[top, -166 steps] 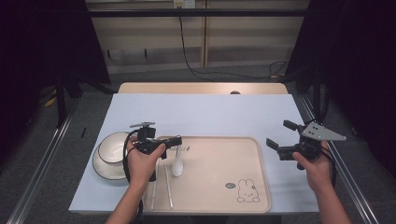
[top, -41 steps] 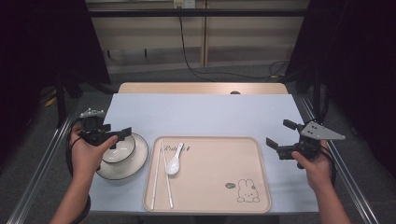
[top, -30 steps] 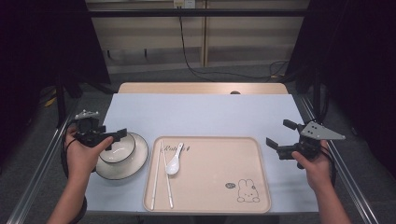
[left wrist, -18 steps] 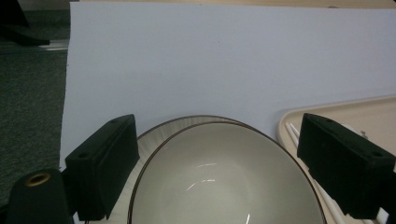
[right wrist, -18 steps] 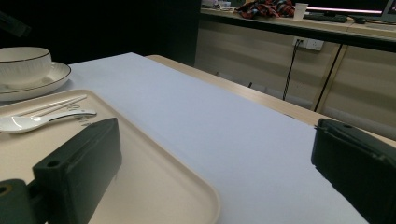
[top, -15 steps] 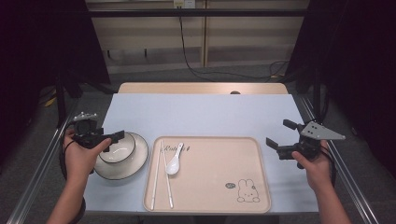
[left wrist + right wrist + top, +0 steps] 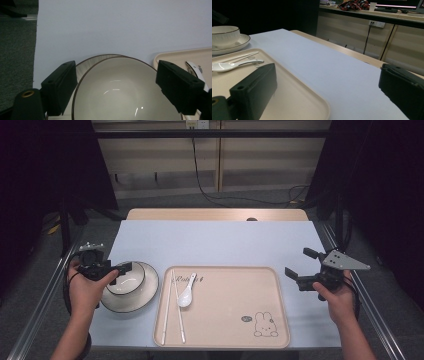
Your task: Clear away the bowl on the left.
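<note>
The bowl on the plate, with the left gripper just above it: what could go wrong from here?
1. The bowl is wide and smooth. The fingers of the left gripper, which have just been closing a little, stand on either side of it without pressing, so a grip may slip.
2. The bowl sits loose on the plate; a push might drag the plate along.
3. The plate lies close to the tray, so a sideways slide could knock the chopsticks or spoon.

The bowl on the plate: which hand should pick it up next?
Probably the left. The left gripper hangs right over the bowl, jaws open on either side of it. The right gripper waits far off, past the tray.
</note>
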Available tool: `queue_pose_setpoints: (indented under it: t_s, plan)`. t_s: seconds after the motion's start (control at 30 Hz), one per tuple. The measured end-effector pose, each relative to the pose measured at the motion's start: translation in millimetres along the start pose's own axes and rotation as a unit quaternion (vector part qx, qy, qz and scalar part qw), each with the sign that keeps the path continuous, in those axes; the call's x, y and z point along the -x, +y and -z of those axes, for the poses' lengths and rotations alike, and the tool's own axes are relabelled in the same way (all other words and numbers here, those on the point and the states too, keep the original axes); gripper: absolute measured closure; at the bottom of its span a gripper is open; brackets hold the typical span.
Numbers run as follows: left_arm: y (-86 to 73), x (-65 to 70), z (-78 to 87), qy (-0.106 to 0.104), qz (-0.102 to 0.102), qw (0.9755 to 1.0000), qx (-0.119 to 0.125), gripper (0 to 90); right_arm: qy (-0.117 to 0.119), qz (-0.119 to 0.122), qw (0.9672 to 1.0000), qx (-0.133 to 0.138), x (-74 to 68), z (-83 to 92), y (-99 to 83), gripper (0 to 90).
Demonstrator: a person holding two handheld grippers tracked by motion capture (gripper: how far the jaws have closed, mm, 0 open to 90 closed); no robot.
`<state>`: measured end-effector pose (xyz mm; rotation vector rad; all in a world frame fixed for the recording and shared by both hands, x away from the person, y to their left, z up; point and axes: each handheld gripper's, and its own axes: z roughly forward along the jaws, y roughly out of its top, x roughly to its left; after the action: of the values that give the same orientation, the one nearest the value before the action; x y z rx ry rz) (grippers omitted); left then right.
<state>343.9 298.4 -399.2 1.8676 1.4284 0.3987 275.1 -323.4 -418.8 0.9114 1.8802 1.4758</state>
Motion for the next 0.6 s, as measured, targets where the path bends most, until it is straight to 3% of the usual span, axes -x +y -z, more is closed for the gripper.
queue_pose_setpoints:
  t_s: [0.17, 0.27, 0.5, 0.53, 0.6]
  plan:
    - [-2.4, -3.2, -0.1, 0.012, -0.007, 0.9998, -0.014, 27.2, 0.0, 0.001, 1.0, 0.001, 0.2, 0.0, 0.2, 1.1]
    - [-3.8, -5.5, 0.1, 0.003, 0.006, 0.9999, -0.008, 34.9, 0.0, 0.0, 1.0, 0.001, 0.2, 0.4, 0.4, 1.1]
    - [-4.4, -9.1, 3.0, 0.014, -0.013, 0.9997, -0.014, 39.2, 0.0, 0.002, 1.0, 0.0, 0.4, 0.9, 0.6, 1.1]
    - [-4.8, -9.1, 2.8, 0.013, -0.002, 0.9999, -0.008, 40.2, 0.002, 0.002, 1.0, 0.001, 0.4, 0.6, 0.5, 1.1]
    - [-5.3, -11.7, 3.5, 0.014, -0.006, 0.9997, -0.017, 41.0, 0.002, 0.001, 1.0, 0.003, 0.2, 0.4, 0.7, 1.1]
